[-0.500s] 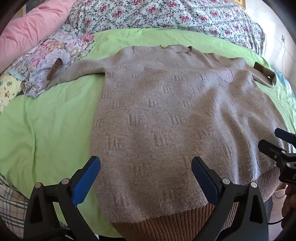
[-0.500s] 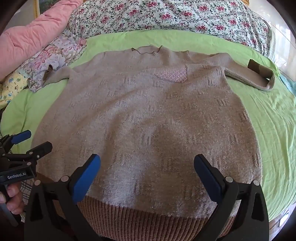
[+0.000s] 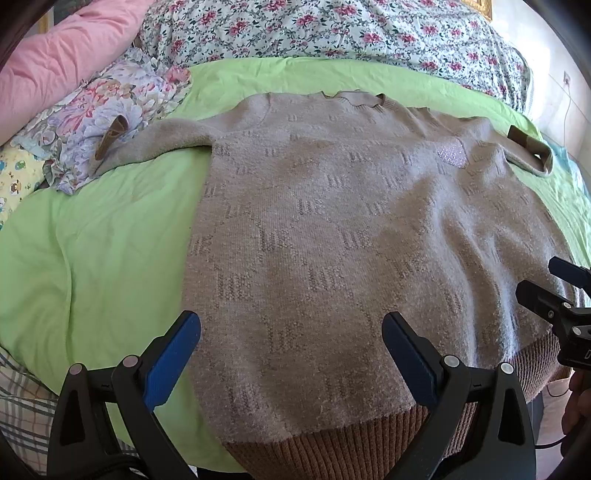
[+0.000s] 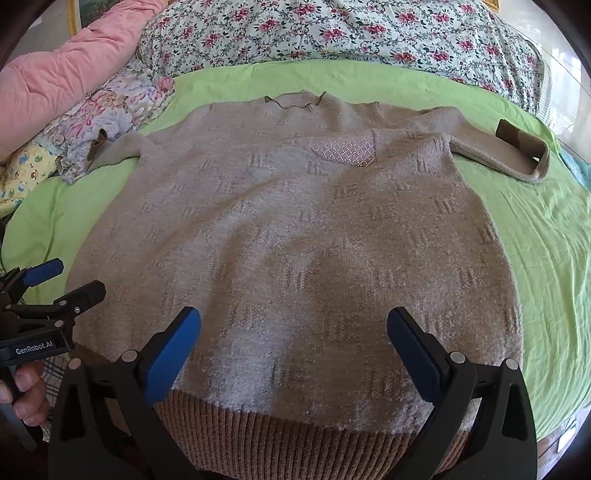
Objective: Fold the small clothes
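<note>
Right wrist view: sweater (image 4: pixel 295 240) hem cut off below released claw (image 4: pixel 293 339).

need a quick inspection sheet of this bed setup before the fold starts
surface: green sheet over the bed, lightly creased.
job's things: beige knit sweater lying flat, front up, both sleeves spread out, brown ribbed hem nearest the cameras; not yet folded.
clutter: floral cloth under the sweater's left-view sleeve cuff; yellow printed fabric beside it.
grippers: left hand-held gripper open over the hem end, holding nothing; right hand-held gripper open, holding nothing.
cables: a thin wire against the far wall in the left wrist view.
surroundings: pink quilt, flowered bedding at the head.
</note>
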### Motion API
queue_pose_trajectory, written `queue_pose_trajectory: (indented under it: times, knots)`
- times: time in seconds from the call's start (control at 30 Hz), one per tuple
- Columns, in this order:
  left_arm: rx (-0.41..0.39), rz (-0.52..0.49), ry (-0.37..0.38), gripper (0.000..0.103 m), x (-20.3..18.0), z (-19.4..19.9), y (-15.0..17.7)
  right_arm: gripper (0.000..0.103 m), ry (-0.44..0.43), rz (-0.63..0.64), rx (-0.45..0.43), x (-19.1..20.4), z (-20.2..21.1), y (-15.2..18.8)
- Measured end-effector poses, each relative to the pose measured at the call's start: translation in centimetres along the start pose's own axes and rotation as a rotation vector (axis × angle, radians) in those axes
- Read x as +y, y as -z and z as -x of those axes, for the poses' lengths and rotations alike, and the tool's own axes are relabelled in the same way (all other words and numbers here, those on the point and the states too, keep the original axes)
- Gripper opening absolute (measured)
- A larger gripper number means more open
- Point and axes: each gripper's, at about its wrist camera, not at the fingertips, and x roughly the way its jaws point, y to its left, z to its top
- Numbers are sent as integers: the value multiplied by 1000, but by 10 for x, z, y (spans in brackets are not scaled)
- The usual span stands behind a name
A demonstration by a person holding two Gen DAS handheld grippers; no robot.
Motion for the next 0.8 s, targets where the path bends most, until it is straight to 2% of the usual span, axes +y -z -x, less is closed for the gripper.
queue_pose_trajectory:
  times: [0.57,0.8]
  knots:
    - [6,-1,3,99,-4,-2,-3,101,-10,-9,-3,-1,4,-6]
    - [26,-6,8,99,-6,-4,-4,101,-72,-61,1,-5,5,-7]
